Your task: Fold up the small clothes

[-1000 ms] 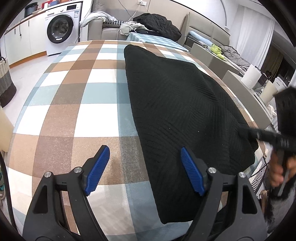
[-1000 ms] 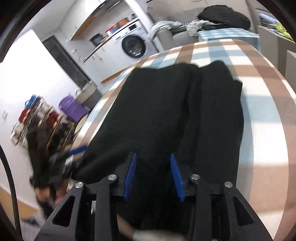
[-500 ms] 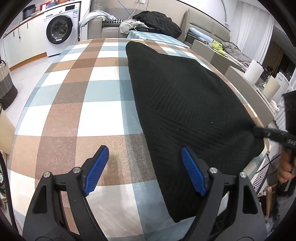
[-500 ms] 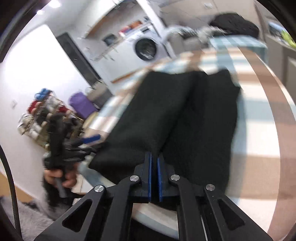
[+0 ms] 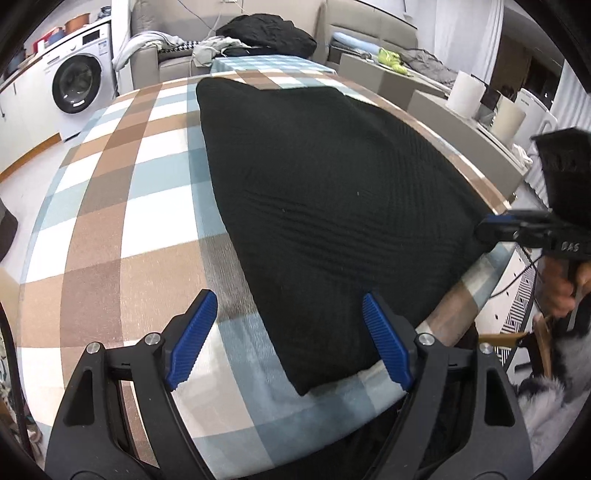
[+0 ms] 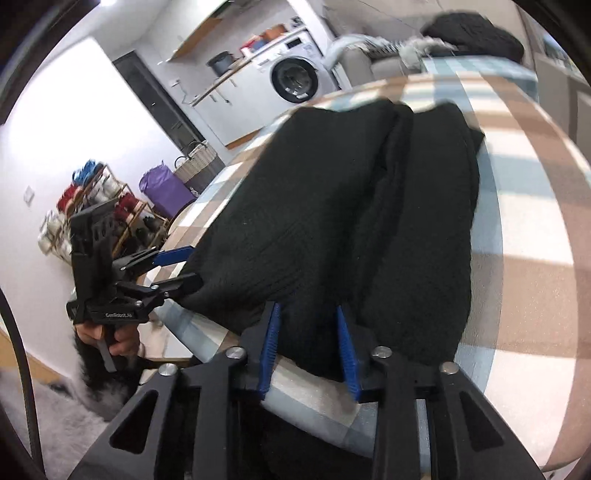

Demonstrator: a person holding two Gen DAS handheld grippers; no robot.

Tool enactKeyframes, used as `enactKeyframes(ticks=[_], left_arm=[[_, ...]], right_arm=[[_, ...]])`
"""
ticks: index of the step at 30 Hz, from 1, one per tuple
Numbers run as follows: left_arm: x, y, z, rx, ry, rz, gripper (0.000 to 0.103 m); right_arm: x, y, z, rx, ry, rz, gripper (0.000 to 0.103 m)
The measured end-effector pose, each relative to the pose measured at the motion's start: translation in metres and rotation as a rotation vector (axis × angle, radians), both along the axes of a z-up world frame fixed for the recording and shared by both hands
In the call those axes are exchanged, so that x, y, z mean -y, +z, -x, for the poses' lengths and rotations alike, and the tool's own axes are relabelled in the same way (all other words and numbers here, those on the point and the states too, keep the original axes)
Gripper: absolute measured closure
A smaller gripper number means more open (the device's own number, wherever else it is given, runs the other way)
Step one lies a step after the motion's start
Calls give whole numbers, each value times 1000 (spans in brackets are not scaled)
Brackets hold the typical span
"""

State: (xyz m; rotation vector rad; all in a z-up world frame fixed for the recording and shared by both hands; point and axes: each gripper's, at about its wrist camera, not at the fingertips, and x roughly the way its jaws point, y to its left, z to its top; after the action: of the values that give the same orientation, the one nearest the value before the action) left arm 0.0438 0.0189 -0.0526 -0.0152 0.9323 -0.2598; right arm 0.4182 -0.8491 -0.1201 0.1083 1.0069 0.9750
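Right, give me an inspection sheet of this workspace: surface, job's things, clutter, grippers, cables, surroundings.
Surface: checked tablecloth in brown, white and blue covering the table.
Job's things: black knit garment lying folded lengthwise, near end at the table edge.
Clutter: nothing seen on the table beside the garment.
Grippers: left gripper open, near corner of the garment between its fingers, not gripped; right gripper opening, garment edge between its fingers, not pinched.
Cables: black cable at the left edge of the right wrist view.
Surroundings: washing machine, sofa with piled clothes, shoe rack.
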Motion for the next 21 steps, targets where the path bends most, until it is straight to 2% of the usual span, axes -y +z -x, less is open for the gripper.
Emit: enactKeyframes(ticks=[1,3,6,7,9,11,12,16,21], left_arm=[[-1,-1,1,-4,-3,-1,24],[-4,-2,2,-12,-7,1,22],[-8,-4,3,-17,-5,2,21],[-9,-4,3,-15,-5,-1,21],[-8,-2,4,-8,-4,-6,21],[-9,0,4,1,2,6,21],[-11,1,3,3,8,17,21],[-16,3,1,12,42,49,21],[-21,5,-4,15,73,77,21]], right_arm=[[0,5,4,19,23,-9,87],[-5,10,11,69,50,47,90],[-10,-1,11,54,56,133,90],[-7,-4,9,43,55,123,89],[-4,2,7,47,52,107,82],[1,8,1,60,18,78,61],[4,10,-6,64,-15,69,58],[5,6,-45,11,-149,55,57],[-17,-4,-93,-47,-190,47,57]])
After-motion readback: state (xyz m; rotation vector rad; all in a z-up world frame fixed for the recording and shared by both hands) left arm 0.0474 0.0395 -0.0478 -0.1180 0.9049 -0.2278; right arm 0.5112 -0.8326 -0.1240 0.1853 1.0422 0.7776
